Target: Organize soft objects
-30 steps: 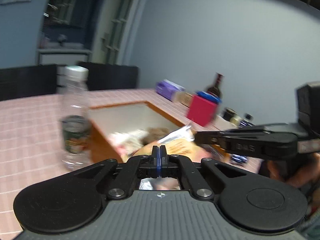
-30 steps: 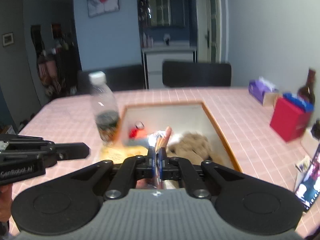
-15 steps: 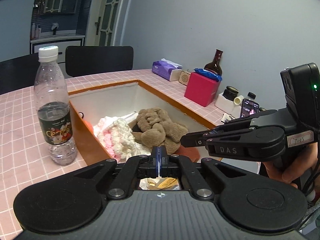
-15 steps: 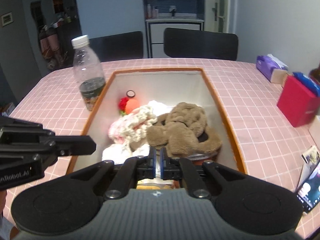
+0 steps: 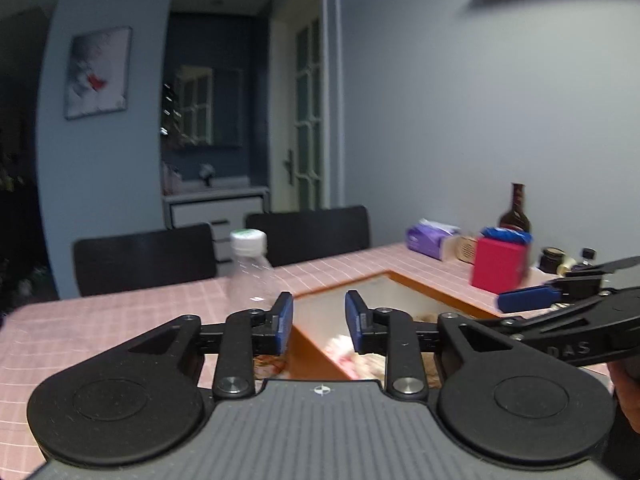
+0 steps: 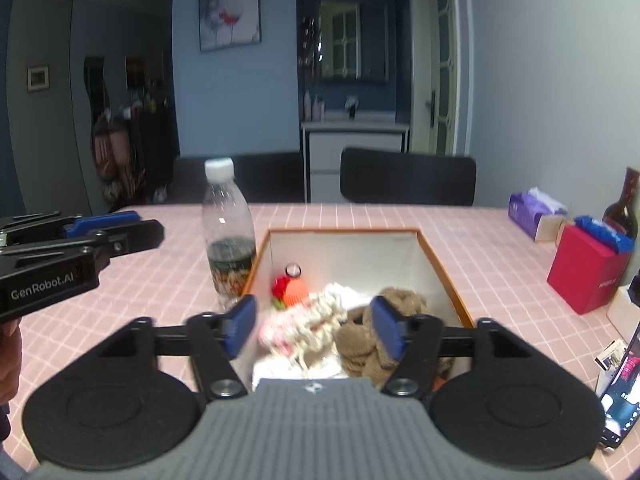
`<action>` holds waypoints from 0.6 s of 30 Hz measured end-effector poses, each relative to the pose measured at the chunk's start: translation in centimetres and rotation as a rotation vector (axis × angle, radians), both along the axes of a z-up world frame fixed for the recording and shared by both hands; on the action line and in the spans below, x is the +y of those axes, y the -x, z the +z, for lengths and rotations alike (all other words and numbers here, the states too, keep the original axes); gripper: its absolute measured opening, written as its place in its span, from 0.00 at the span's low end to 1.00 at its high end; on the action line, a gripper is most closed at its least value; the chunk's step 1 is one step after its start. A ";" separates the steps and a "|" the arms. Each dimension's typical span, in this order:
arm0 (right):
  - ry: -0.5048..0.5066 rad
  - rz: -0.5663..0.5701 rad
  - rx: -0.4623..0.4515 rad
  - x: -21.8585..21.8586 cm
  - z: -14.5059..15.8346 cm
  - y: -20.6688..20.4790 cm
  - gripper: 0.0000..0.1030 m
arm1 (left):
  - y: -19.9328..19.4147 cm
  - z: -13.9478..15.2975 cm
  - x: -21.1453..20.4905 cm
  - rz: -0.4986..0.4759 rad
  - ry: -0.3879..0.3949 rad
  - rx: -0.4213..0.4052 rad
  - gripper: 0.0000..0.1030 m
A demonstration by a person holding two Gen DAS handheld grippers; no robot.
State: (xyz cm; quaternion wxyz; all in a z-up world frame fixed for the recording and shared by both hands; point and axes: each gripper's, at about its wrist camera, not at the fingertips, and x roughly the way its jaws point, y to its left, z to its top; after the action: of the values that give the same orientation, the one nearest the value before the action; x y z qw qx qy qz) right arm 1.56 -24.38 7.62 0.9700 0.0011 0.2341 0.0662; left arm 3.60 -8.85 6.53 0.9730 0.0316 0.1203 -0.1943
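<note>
An orange-rimmed box on the pink table holds a brown plush toy, a pink and white knitted piece and a red-orange toy. My right gripper is open and empty above the box's near end. My left gripper is open and empty, raised at the box's left corner. It also shows at the left of the right wrist view. The right gripper shows at the right of the left wrist view.
A clear water bottle stands just left of the box. A red box, a purple tissue pack and a dark bottle stand on the right. A phone lies near right. Black chairs stand behind the table.
Both grippers have opened from shut. Both have risen and tilted up away from the box, and the packet seen earlier at their tips is out of sight.
</note>
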 end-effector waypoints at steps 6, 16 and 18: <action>-0.026 -0.026 -0.080 1.8 -1.3 1.6 0.85 | 1.7 -1.6 1.0 0.080 -0.012 -0.077 0.76; -0.017 -0.138 -0.180 4.1 -5.0 3.9 0.97 | 3.1 -6.2 0.9 0.150 -0.089 -0.082 0.96; -0.031 -0.153 -0.166 4.2 -5.8 4.0 0.97 | 3.2 -7.0 1.1 0.166 -0.074 -0.077 0.96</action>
State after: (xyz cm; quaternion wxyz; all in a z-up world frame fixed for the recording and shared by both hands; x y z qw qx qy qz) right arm -2.43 -20.22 1.80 0.9881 0.0284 0.1511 -0.0046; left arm 0.38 -7.75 -0.47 0.9878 0.0650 0.0922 -0.1070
